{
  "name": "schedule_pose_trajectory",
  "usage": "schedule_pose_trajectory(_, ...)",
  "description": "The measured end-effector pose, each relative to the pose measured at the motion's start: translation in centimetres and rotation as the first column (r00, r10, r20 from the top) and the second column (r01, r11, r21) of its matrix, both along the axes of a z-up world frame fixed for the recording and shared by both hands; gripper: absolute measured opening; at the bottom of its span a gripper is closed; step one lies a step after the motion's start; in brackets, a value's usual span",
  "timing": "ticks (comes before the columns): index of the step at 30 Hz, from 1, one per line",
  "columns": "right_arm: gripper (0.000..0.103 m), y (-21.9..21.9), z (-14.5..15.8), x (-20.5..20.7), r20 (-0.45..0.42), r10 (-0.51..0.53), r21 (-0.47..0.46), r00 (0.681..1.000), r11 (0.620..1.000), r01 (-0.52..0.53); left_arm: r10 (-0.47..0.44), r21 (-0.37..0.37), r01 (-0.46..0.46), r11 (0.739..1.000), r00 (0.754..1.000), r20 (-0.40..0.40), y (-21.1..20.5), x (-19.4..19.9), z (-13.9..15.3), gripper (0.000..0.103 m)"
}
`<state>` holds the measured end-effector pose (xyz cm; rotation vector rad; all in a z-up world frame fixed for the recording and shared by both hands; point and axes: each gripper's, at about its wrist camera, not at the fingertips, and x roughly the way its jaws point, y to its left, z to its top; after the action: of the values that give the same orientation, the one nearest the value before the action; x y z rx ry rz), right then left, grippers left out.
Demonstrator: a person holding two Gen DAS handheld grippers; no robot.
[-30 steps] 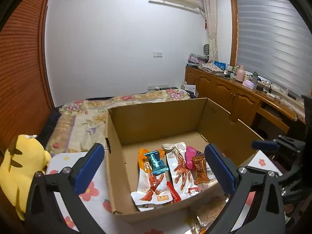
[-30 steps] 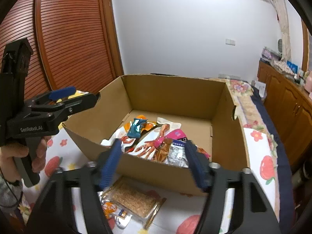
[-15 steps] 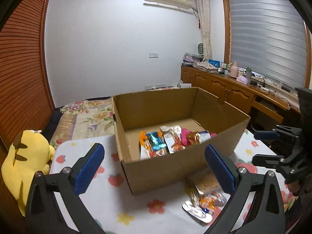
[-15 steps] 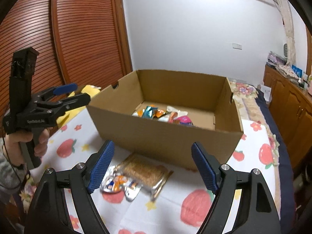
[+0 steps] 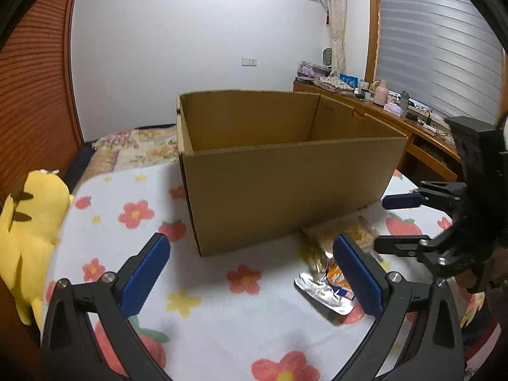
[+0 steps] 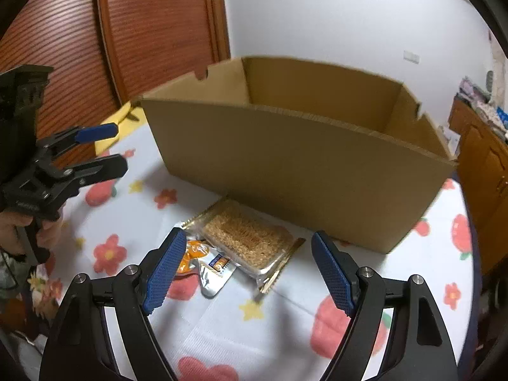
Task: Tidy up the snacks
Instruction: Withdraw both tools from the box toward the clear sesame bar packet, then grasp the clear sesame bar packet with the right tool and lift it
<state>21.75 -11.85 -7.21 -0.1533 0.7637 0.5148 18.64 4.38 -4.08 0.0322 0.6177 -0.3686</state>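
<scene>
2 snack pkts before cardboard box

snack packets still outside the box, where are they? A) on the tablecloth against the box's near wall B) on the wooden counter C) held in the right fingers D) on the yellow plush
A: the clear noodle packet and the foil packet lie on the flowered tablecloth by the cardboard box, ahead of the open, empty right gripper.
</scene>
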Motion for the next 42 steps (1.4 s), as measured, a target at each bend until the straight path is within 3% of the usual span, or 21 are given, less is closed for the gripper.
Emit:
schedule_pose_trajectory(11, 0.083, 1.6, -2.5, 3.6, -0.082, 0.066, -0.056, 0.994, 0.996, -0.071, -0.021, 0.010, 0.021, 1.000, 1.000, -0.011, -0.5, -0.5, -1.0, 0.103)
schedule_pose_trajectory(21, 0.085, 1.5, -3.2, 5.6, -0.186, 0.144, 0.028, 0.972, 0.990, -0.141, -0.029, 0.009, 0.030, 1.000, 0.999, -0.024, -0.6, -0.7, -1.4, 0.103)
schedule_pose_trajectory(25, 0.084, 2.0, -3.8, 4.7, -0.197, 0.173, -0.005, 0.965, 0.984, -0.178, -0.030, 0.010, 0.030, 0.999, 0.999, -0.034, -0.6, -0.6, -1.6, 0.103)
schedule_pose_trajectory(28, 0.075, 2.2, -3.8, 4.3, -0.173, 0.151, -0.043, 0.973, 0.986, -0.160, -0.033, 0.011, 0.034, 0.999, 0.998, -0.044, -0.8, -0.4, -2.0, 0.103)
schedule_pose_trajectory(33, 0.060, 1.6, -3.6, 3.9, -0.161, 0.150, -0.025, 0.976, 0.988, -0.156, -0.069, 0.030, 0.071, 0.997, 0.996, -0.062, -1.8, -0.6, -2.5, 0.103)
schedule_pose_trajectory(42, 0.048, -0.1, -2.3, 1.2, -0.095, 0.086, 0.006, 0.992, 0.996, -0.086, -0.212, 0.099, 0.225, 0.969, 0.970, -0.122, -5.3, -1.3, -3.3, 0.103)
